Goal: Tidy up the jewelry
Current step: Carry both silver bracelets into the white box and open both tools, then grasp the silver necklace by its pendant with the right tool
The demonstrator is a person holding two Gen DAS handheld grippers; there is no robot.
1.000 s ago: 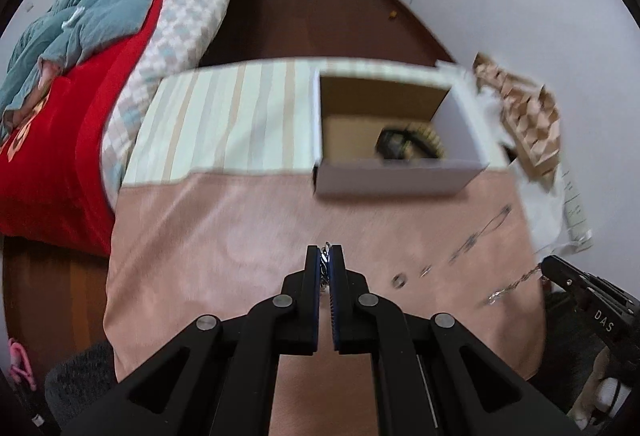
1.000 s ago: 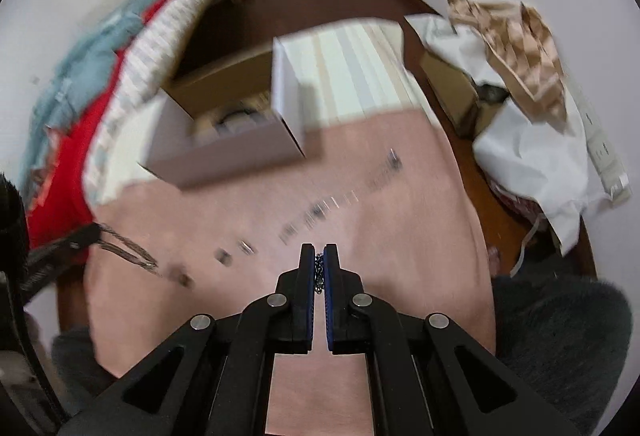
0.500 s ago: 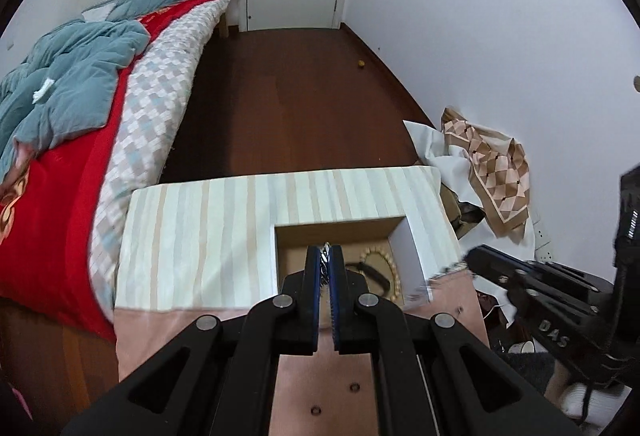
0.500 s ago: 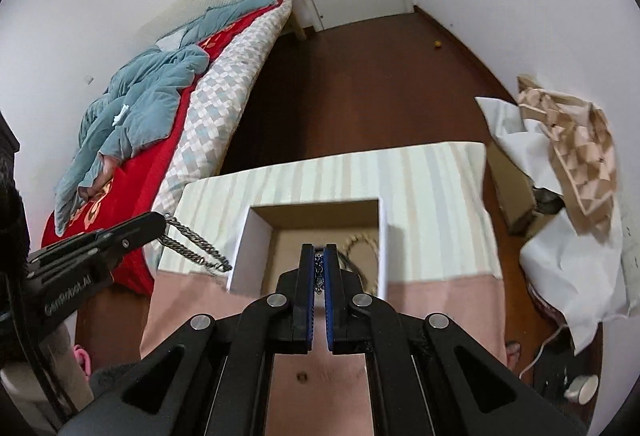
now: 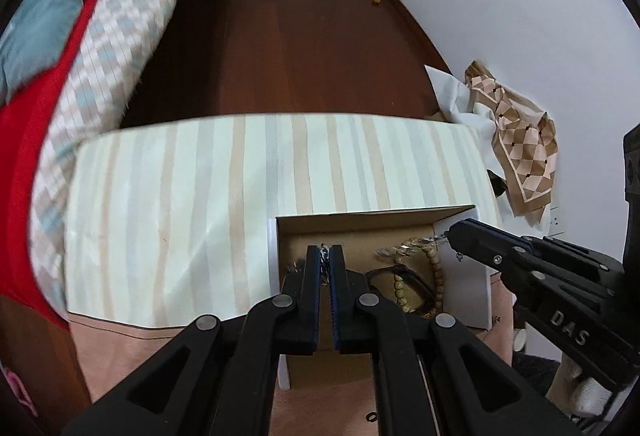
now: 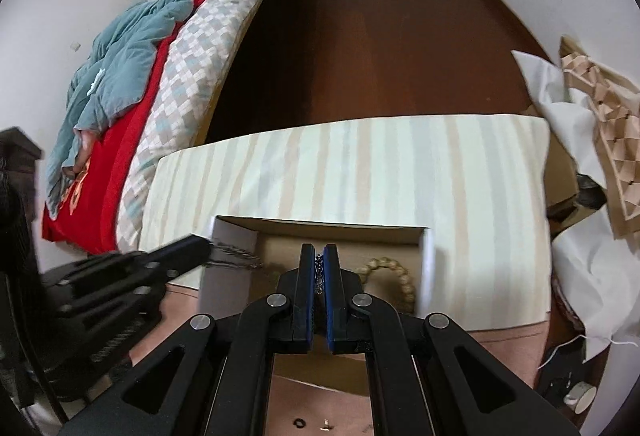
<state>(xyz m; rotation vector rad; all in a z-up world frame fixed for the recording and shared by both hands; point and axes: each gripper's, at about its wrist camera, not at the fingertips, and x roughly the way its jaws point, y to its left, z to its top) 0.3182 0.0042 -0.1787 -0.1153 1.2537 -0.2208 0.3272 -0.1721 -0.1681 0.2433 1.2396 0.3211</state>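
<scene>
An open cardboard box [image 5: 464, 300] stands on the table; it also shows in the right wrist view [image 6: 230, 268]. Inside lie a wooden bead bracelet [image 5: 438, 272] and a dark ring-shaped piece [image 5: 404, 276]. My left gripper [image 5: 325, 250] is shut on one end of a silver chain [image 5: 326, 264] over the box's left part. My right gripper [image 6: 319, 250] is shut on the chain's other end [image 6: 319, 272] over the box's middle. The chain hangs from the left gripper's tip in the right wrist view [image 6: 236, 258].
A striped cloth [image 5: 200, 204] and a pink cloth [image 5: 128, 360] cover the table. Small loose pieces [image 6: 312, 424] lie on the pink cloth near me. A bed [image 6: 168, 48] stands at left, papers and patterned cloth [image 5: 520, 144] at right, dark floor beyond.
Both grippers, each holding a chain end, have moved forward and down from above the pink cloth to over the open box.
</scene>
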